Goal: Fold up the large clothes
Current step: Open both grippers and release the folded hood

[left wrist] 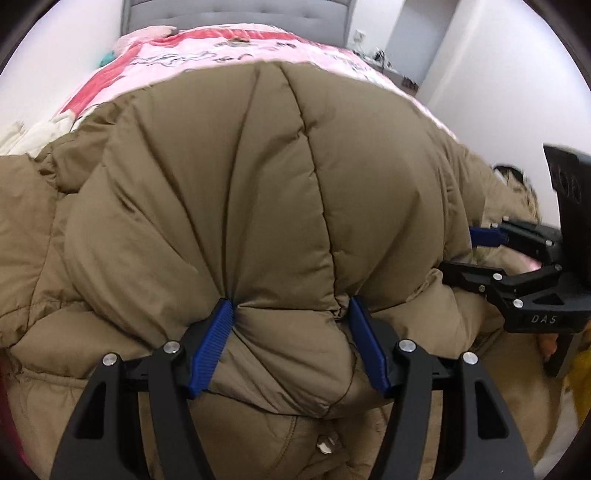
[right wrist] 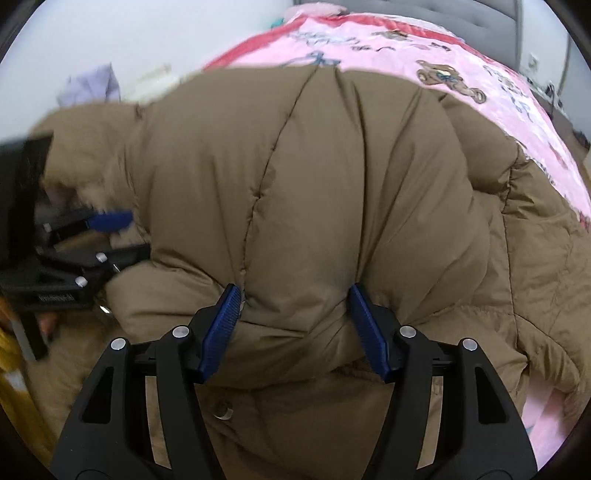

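A large brown puffer coat [left wrist: 258, 177] lies on a bed and fills both views. My left gripper [left wrist: 290, 308] has its blue pads pressed into a thick fold of the coat's edge and grips it. My right gripper [right wrist: 295, 295] grips another bunched fold of the same coat [right wrist: 314, 177] in the same way. In the left wrist view the right gripper [left wrist: 476, 251] shows at the right edge, clamped on the coat. In the right wrist view the left gripper [right wrist: 122, 236] shows at the left edge. A metal snap button [left wrist: 325, 443] shows below the held fold.
A pink blanket with bear prints [right wrist: 424, 55] covers the bed under the coat. A grey padded headboard [left wrist: 236, 13] stands at the far end. White walls surround the bed. A cream cloth [left wrist: 26, 136] lies at the bed's left side, a lilac one [right wrist: 92, 86] beyond.
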`<state>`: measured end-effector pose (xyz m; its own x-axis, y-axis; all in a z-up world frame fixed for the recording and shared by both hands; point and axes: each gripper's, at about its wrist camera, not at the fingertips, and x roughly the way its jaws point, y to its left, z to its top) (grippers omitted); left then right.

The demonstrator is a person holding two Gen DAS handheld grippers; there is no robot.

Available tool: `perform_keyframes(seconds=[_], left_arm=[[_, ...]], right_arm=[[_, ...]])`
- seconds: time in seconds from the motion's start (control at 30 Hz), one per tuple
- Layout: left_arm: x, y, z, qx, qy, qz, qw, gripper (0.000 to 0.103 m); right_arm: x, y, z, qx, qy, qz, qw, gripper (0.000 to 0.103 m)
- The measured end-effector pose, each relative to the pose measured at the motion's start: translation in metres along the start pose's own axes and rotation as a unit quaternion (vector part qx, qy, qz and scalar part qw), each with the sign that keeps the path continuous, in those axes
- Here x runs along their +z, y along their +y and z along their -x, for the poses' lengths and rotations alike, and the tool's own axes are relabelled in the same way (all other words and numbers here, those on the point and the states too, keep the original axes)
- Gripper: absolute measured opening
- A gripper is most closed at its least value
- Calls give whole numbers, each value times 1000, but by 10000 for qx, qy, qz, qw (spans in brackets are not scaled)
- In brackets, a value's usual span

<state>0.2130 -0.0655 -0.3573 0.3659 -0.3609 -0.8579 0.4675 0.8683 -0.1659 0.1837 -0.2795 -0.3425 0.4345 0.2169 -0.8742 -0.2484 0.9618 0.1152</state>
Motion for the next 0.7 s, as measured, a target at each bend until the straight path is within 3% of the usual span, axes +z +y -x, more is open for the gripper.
perform_keyframes(seconds=[0.3,0.4,0.5,0.6,0.63,0.67,0.7], left_arm=[[-4,0,-19,139,73,-38,9999,64],[-2,-3,-12,223,61,-48,9997,64],[2,-5,17,392,-399,3,9984,64],[18,-3,66,553,-1278,-9,9903,64],[25,0,77,580,-1489,2,9872,68],[37,5,84,524,-1595,42,9858,77],[50,12,82,371,-1516,94,9877,80]], right_arm=[[-6,2,-20,-193,93,26,9998,60],[0,1,-10,-120,47,-141,9998,59],[9,-1,25,1,-478,-501,9976,57],[28,2,67,-100,-1188,-568,9912,66],[36,2,77,-146,-1420,-548,9882,76],[43,1,82,-194,-1593,-541,9856,79],[55,-3,80,-225,-1624,-528,9850,79]])
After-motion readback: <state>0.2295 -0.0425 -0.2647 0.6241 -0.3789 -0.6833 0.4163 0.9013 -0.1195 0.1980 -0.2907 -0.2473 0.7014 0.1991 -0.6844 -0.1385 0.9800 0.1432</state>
